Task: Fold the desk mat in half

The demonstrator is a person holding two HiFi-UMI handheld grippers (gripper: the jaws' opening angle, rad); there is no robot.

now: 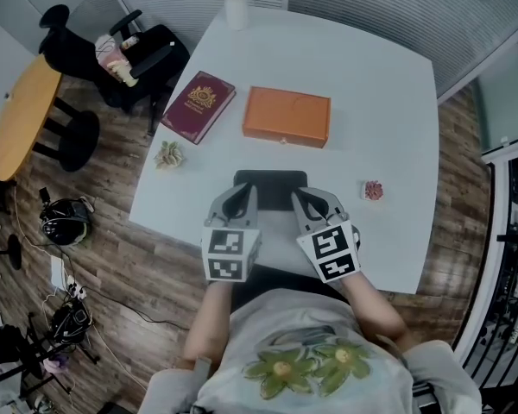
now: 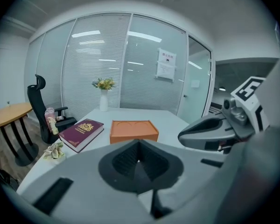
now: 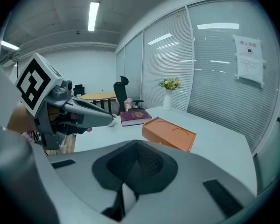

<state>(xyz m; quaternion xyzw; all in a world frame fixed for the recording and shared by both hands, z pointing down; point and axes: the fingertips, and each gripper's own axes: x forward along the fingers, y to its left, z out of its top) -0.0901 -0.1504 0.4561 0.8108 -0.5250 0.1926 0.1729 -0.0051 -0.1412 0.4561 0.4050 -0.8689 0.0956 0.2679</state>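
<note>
**A:** What's the biggest thing there?

**B:** A white rectangular table (image 1: 397, 145). At its near edge, right in front of the person, is the dark grey desk mat (image 1: 270, 182). Only part of it shows between the two tools.

**A:** And beyond it?

**B:** A flat orange box (image 1: 287, 116). A maroon hardback book with gold print (image 1: 198, 106) lies near its left side, not touching.

**A:** The grippers?

**B:** Side by side. The left gripper (image 1: 245, 190) has its jaws pressed together, and its black ribbed pads (image 2: 123, 158) meet on a dark sliver of the mat. The right gripper (image 1: 300, 195) is clamped on the mat the same way.

**A:** Smaller bits?

**B:** A white vase of yellow flowers (image 1: 236, 7) stands at the far edge. A pale crumpled paper flower (image 1: 169, 154) sits at the left edge, and a small pink object (image 1: 373, 190) sits off to the right.
</note>
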